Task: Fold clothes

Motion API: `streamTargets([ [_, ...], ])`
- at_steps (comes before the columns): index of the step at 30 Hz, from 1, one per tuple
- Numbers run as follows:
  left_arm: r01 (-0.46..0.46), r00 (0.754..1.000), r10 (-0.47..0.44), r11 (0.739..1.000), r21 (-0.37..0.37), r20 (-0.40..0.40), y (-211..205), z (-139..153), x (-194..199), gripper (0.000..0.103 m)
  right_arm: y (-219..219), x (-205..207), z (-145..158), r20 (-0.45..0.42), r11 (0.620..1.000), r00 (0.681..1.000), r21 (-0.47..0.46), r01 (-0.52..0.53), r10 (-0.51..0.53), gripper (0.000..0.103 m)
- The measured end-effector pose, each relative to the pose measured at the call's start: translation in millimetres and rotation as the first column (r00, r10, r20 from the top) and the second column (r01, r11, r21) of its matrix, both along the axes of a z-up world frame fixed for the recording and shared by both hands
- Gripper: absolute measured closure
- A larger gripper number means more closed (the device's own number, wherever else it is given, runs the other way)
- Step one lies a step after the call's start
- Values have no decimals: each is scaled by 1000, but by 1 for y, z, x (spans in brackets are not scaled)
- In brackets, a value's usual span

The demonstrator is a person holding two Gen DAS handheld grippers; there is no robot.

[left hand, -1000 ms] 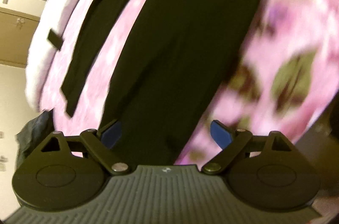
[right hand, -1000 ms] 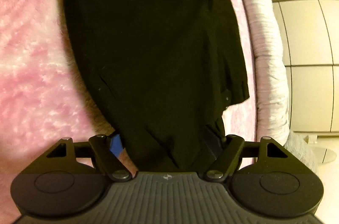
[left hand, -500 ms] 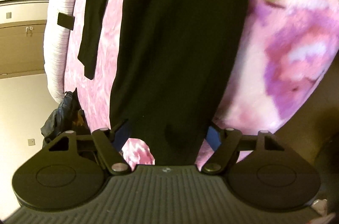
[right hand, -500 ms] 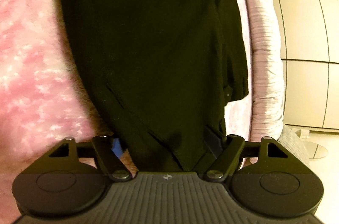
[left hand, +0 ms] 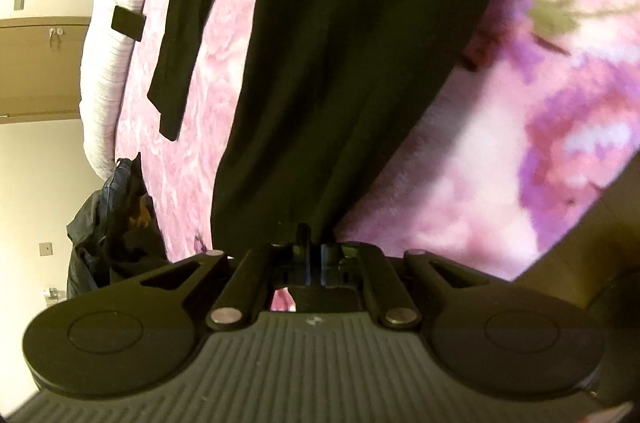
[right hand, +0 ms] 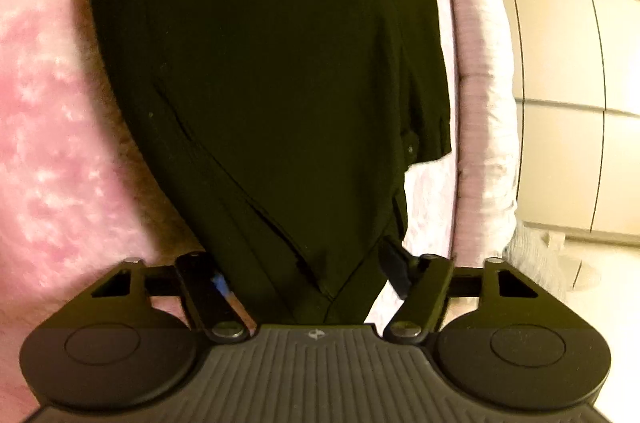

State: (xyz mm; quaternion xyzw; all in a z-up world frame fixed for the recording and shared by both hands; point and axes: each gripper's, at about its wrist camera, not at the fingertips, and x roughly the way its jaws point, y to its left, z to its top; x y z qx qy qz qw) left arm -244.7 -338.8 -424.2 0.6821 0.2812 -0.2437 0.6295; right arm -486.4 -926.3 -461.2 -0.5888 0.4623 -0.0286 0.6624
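Left gripper (left hand: 314, 243) has now clamped the black garment's (left hand: 340, 71) hem; right gripper (right hand: 308, 275) remains spread

Warm, dim indoor light in both my views. Black garment (left hand: 352, 71) reads as near-featureless shadow. Pink blanket (left hand: 520, 151) right of it is motion-blurred and soft; left of it slightly sharper. Heavy fisheye bending at edges, dark vignette corners.
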Motion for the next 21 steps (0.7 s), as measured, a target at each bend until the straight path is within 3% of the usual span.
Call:
streamTargets([
  [1, -13, 1000, 13, 1000, -1, -6, -2, 1, 2, 100, 0, -2, -1, -12, 999, 999, -5, -35, 35, 52],
  [5, -37, 999, 37, 999, -2, -15, -4, 16, 0, 101, -7, -2, 4, -52, 996, 995, 20, -88, 89, 103],
  [11, -47, 999, 47, 999, -14, -7, 4, 63, -23, 101, -5, 0, 48, -46, 992, 998, 125, -31, 37, 103],
  [21, -131, 990, 131, 991, 8, -52, 41, 127, -99, 101, 24, -34, 122, -58, 970, 996, 238, -55, 70, 102],
])
